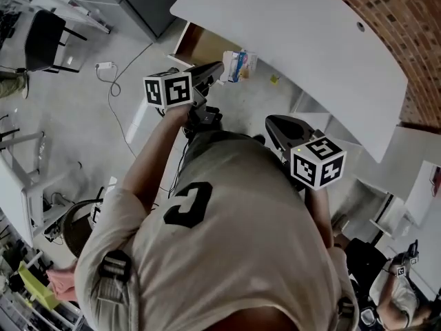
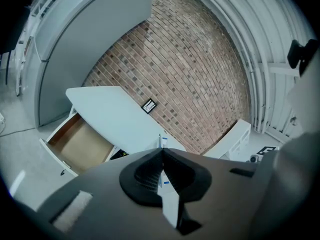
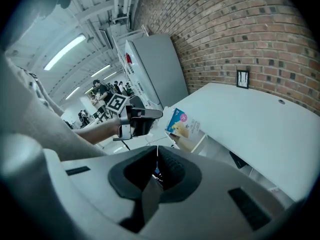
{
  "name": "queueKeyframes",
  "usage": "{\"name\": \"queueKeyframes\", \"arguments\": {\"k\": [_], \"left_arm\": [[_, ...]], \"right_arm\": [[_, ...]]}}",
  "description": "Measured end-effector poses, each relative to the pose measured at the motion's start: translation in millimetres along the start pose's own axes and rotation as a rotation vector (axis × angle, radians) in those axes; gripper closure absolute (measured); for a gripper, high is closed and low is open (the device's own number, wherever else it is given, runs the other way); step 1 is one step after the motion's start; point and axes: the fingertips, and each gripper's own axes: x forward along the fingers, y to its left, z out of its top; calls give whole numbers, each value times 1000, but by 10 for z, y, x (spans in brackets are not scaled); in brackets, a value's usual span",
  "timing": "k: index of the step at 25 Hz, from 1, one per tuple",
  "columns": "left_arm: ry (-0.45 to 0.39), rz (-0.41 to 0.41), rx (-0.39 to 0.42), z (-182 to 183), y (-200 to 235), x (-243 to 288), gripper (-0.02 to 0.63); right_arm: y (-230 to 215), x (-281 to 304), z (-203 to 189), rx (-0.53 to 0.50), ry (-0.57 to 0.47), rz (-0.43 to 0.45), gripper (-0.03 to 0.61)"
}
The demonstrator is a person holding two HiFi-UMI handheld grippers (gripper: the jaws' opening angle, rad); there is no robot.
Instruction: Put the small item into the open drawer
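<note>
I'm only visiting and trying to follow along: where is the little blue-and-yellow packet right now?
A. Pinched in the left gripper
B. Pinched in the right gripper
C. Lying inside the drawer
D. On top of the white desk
A: the packet is clamped at the tip of the left gripper, in the air beside the open drawer, not in it.

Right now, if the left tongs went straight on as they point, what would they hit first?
Likely the front edge of the white curved desk top, beside the open wood-lined drawer. The thin blue-and-white packet clamped in the left tongs would touch it first, though depth is unclear.
</note>
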Motion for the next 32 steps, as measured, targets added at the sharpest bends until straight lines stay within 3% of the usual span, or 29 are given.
{"name": "queueKeyframes", "arguments": {"k": [12, 24, 32], "left_arm": [[62, -34, 47, 90, 324, -381, 611], [36, 54, -20, 119, 718, -527, 610], [34, 129, -37, 155, 769, -461, 611]], "right_arm": [[426, 456, 110, 27, 4, -22, 572], [395, 598, 141, 17, 88, 31, 572], [219, 694, 296, 3, 82, 106, 572]]}}
